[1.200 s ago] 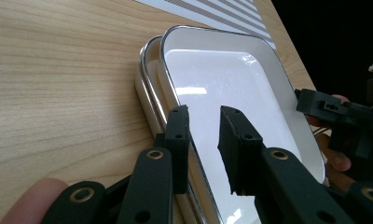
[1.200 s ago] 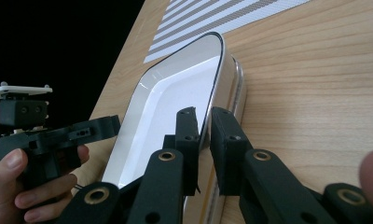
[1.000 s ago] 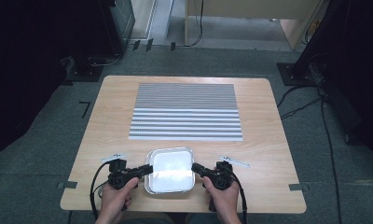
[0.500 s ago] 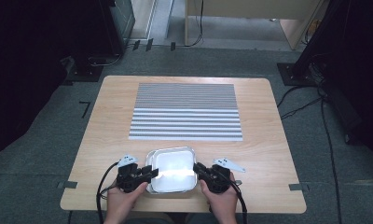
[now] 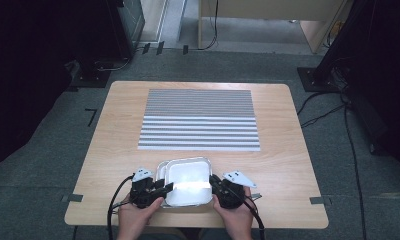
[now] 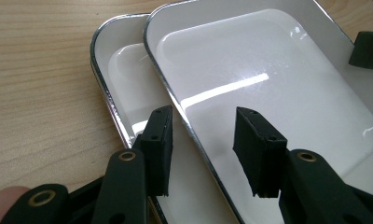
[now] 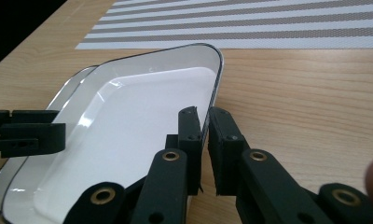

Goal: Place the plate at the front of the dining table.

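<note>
Two white enamel trays with dark rims lie stacked near the table's front edge. The top tray [image 5: 188,180] [image 6: 268,70] [image 7: 138,107] sits shifted to the right on the lower tray [image 5: 160,170] [image 6: 124,70] [image 7: 77,79]. My right gripper [image 5: 213,182] [image 7: 204,116] has just been closing and is shut on the top tray's right rim. My left gripper [image 5: 167,189] [image 6: 203,121] has just been opening. Its jaws stand apart on either side of the top tray's left rim, one over each tray, and the pads press on nothing.
A grey and white striped placemat [image 5: 200,120] [image 7: 250,23] lies flat in the middle of the wooden table [image 5: 288,165]. A person's hands hold both grippers at the front edge. Cables trail off the table's front and dark floor surrounds it.
The left gripper has moved right, in toward the trays, and its jaws have spread. The top tray now sits offset, so the lower tray's left rim shows.
</note>
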Action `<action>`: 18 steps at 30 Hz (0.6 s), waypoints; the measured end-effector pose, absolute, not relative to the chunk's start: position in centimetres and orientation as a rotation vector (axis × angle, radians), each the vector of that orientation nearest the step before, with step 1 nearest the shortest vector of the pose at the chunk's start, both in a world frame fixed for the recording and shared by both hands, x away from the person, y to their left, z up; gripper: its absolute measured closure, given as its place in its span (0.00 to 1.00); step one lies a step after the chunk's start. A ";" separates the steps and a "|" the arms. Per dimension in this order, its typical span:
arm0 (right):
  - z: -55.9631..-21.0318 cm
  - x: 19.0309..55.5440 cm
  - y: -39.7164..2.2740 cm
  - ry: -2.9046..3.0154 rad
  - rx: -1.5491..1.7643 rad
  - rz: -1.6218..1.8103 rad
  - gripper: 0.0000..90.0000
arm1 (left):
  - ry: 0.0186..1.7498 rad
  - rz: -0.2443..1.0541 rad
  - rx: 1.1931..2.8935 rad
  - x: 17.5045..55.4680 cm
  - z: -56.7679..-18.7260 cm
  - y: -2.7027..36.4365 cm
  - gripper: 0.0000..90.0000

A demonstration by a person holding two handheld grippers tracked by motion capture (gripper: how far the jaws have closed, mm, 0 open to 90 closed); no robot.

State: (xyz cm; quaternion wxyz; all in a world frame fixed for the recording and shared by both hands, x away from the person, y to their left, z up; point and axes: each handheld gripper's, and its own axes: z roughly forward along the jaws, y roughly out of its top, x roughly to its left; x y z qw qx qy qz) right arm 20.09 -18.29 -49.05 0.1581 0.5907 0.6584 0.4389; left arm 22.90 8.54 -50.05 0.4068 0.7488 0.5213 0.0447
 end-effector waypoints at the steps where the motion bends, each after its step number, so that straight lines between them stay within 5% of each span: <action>1: -49.0 20.1 -18.3 1.875 1.687 1.240 0.95 | 1.324 0.109 1.883 22.9 -50.0 8.6 0.65; 18: -49.1 19.7 -17.7 1.833 1.710 1.243 0.96 | 1.396 0.186 1.875 22.5 -50.0 8.1 0.87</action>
